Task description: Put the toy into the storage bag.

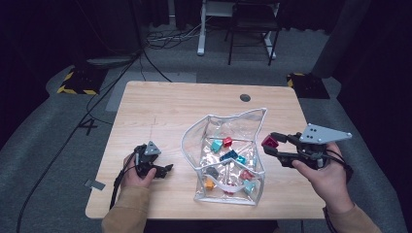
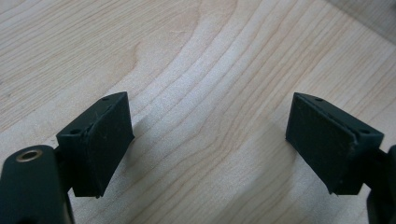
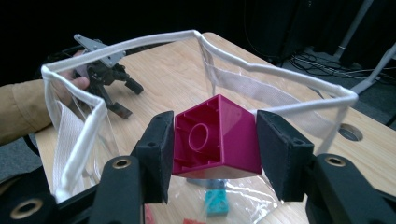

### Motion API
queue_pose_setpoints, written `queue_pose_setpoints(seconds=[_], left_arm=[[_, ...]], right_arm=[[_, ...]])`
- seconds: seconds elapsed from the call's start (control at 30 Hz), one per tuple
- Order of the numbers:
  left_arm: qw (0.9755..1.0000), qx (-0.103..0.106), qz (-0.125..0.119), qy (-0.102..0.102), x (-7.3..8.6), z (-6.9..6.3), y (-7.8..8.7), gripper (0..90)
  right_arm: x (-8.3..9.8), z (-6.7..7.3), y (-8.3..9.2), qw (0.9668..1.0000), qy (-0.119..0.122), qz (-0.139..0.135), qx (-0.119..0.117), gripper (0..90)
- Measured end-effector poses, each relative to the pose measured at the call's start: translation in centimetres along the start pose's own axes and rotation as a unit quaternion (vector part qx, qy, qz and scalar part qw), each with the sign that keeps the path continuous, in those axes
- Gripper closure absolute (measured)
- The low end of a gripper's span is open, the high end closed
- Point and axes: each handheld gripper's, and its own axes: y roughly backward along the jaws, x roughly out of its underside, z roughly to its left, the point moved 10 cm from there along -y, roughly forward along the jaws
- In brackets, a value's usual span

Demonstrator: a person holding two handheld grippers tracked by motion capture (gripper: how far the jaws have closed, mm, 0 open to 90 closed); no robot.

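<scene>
From above your side, you look forward and down across the table (image 1: 160, 104). Your left gripper camera faces bare wood close up. Your right one looks leftward over the clear bag (image 3: 261, 77), shared with the high view.

Tan sleeves (image 1: 127, 213) — black grippers, grey plates (image 1: 324, 133).

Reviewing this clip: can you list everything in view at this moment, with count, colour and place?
table: one, light wood, centre, with a dark round hole near its far edge
pouch: one, clear plastic with white trim, open, right of centre
held block: one, magenta, hollow side showing, at the pouch's right rim
blocks in pouch: several; teal, red, orange
chair: one, dark, beyond the table
floor cables: several, dark and white
left gripper: black, open, over bare table
right gripper: black, clamped on the magenta block
</scene>
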Motion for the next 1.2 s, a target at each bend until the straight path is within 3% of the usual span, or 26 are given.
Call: queue_pose_setpoints(seconds=[0.63,1.2], left_arm=[[1.0000,-0.002,0.000,0.002,0.0,0.1,0.0,15.0],[1.0000,-0.003,-0.001,0.004,0.0,0.1,0.0,15.0]], right_arm=[[-3.8,1.2,-3.9,0.9991,0.017,0.007,-0.038,49.5],[-5.2,2.5,-8.1,0.9965,0.019,0.018,-0.079,49.5]])
